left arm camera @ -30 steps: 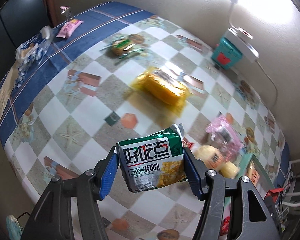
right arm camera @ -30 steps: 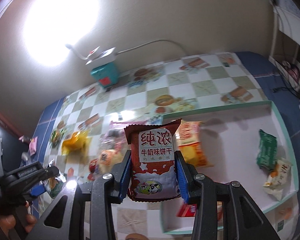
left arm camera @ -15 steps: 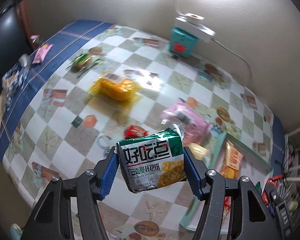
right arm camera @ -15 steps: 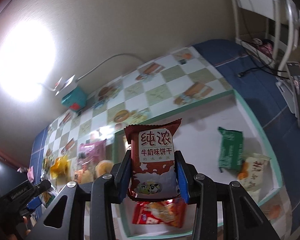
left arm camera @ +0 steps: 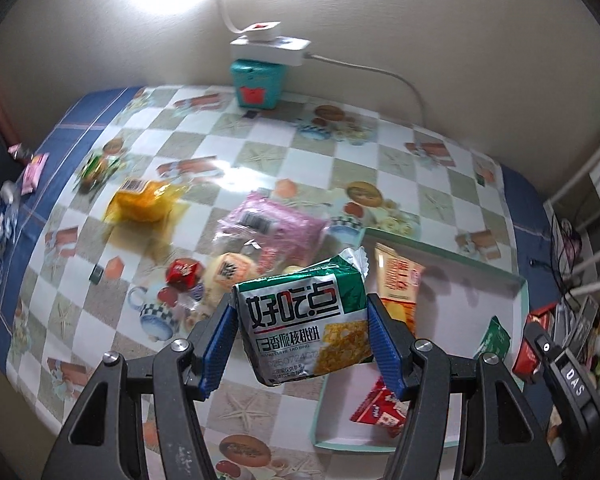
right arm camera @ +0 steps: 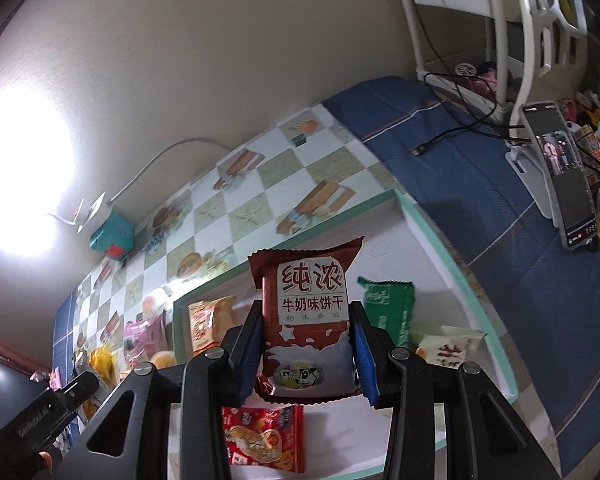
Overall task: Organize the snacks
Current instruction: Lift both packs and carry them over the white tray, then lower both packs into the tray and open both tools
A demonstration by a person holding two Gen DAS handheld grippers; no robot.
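Note:
My left gripper [left arm camera: 302,342] is shut on a green-and-white biscuit pack [left arm camera: 304,328], held in the air over the left rim of the white tray [left arm camera: 440,254]. In the right wrist view my right gripper [right arm camera: 306,354] is shut on a brown-red milk biscuit pack [right arm camera: 306,316], above the inside of the same green-edged tray [right arm camera: 432,240]. Several snacks lie in the tray: an orange pack [right arm camera: 208,320], a green pack [right arm camera: 390,312], a cream pack [right arm camera: 446,346] and a red pack [right arm camera: 264,438].
Loose snacks lie on the checkered tablecloth left of the tray: a pink pack [left arm camera: 272,226], a yellow pack [left arm camera: 144,200], a red candy [left arm camera: 184,274], round pastries [left arm camera: 228,272]. A teal box [left arm camera: 258,84] with a power strip stands by the wall. A phone on a stand [right arm camera: 560,172] is at the right.
Both grippers have swung to the right with their packs still gripped. The tray has come into the left wrist view, and the right gripper now hangs further over the tray's inside.

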